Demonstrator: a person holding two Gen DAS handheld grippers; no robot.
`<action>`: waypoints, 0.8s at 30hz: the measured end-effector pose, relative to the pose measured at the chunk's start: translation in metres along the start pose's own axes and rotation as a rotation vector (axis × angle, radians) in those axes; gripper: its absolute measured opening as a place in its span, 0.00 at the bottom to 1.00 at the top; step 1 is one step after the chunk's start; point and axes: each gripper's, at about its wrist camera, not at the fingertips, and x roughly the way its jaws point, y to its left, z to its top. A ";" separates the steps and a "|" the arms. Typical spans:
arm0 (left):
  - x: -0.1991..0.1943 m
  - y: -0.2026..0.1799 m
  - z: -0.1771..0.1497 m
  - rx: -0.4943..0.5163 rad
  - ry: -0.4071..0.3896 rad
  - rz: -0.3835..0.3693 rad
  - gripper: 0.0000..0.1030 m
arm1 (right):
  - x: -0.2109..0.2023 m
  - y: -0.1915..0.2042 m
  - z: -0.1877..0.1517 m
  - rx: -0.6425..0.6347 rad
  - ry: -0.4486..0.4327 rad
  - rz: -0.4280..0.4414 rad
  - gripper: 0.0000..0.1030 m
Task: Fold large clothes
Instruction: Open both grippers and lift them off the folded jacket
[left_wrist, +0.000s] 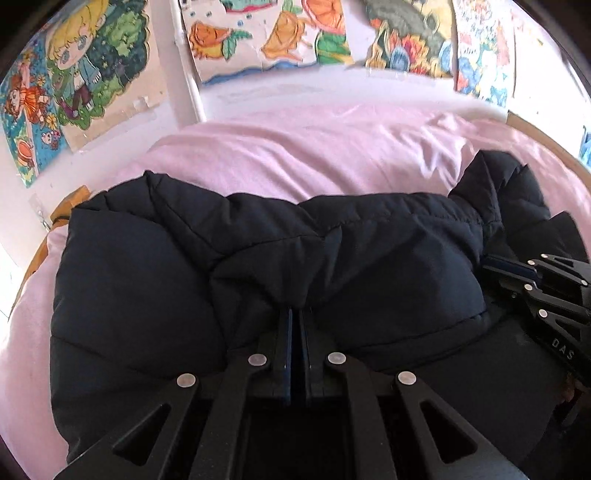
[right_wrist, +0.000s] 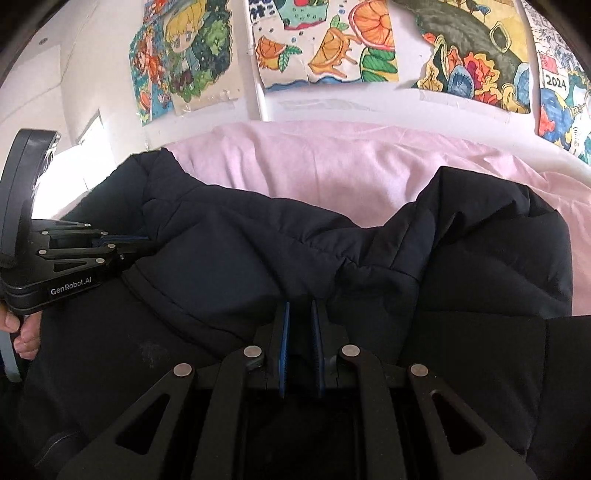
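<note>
A black puffer jacket (left_wrist: 369, 240) lies bunched on a pink bed sheet (left_wrist: 314, 155). My left gripper (left_wrist: 295, 314) is shut, and a fold of the jacket's near edge puckers at its tips. In the right wrist view the jacket (right_wrist: 240, 251) spreads across the sheet (right_wrist: 332, 166). There my right gripper (right_wrist: 300, 308) is shut on a thicker fold, with dark fabric filling the narrow gap between its blue pads. Each gripper shows in the other's view: the right gripper (left_wrist: 491, 264) lies at the jacket's right side, and the left gripper (right_wrist: 122, 242) at its left side.
Colourful drawings (left_wrist: 85, 74) (right_wrist: 325, 44) are taped to the white wall behind the bed. A wooden bed edge (left_wrist: 554, 147) curves along the right. A person's hand (right_wrist: 22, 332) holds the left gripper's handle. Bare pink sheet lies beyond the jacket.
</note>
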 end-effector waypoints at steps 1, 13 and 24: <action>-0.005 -0.001 0.000 0.006 -0.016 -0.003 0.06 | -0.003 -0.002 0.000 0.006 -0.011 0.009 0.11; -0.073 -0.002 -0.001 -0.001 -0.134 0.068 0.90 | -0.074 0.005 0.011 -0.066 -0.053 0.014 0.64; -0.199 -0.015 -0.003 0.017 -0.186 0.162 1.00 | -0.209 0.017 0.024 -0.157 -0.098 -0.063 0.96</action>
